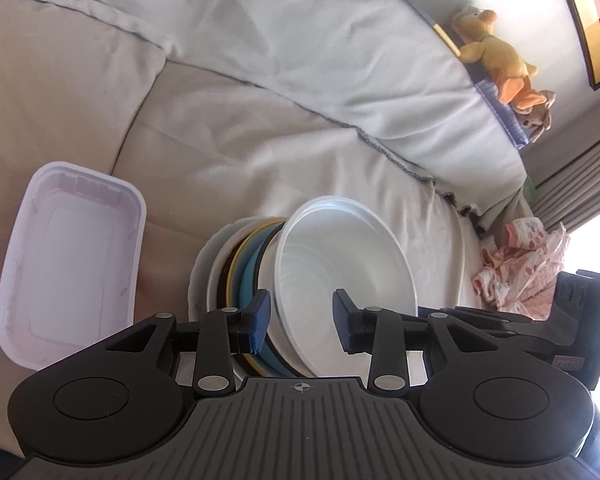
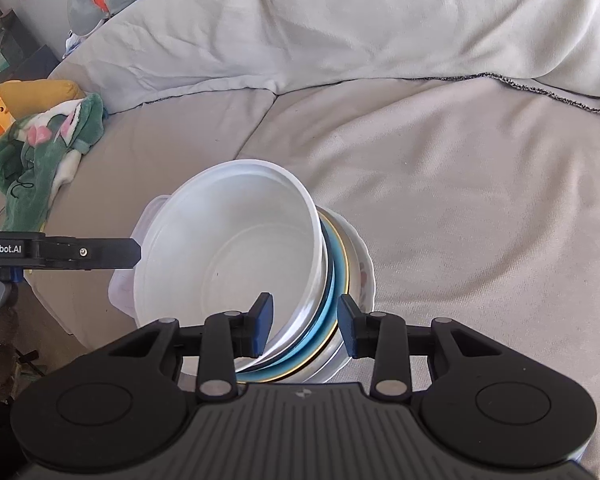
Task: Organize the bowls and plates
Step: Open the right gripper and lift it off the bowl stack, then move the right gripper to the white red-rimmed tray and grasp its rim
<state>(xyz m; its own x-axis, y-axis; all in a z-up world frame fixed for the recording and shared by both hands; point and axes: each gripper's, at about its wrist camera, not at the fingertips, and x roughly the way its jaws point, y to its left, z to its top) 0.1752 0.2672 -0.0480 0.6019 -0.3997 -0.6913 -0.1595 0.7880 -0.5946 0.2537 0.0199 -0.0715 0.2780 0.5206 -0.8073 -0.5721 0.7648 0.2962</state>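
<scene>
White bowl (image 1: 342, 280) atop plate stack (image 1: 236, 276); left gripper (image 1: 300, 322) and right gripper (image 2: 306, 326) both open wide, straddling opposite rims.

Your left hand-held gripper (image 1: 300, 320) sits wide open at the near edge, its blue pads (image 1: 259, 320) straddling the near rim of the white bowl (image 1: 340, 276). That bowl tops a tilted stack of plates (image 1: 236, 276), with blue, yellow and black rims showing at its left. The stack rests on the beige sofa (image 1: 80, 100). An empty white rectangular container (image 1: 70, 264) lies well to the left. At the right, part of the other hand-held gripper (image 1: 560, 332) reaches in beside a pink patterned cloth (image 1: 524, 268). A yellow plush toy (image 1: 496, 60) sits far right.
</scene>
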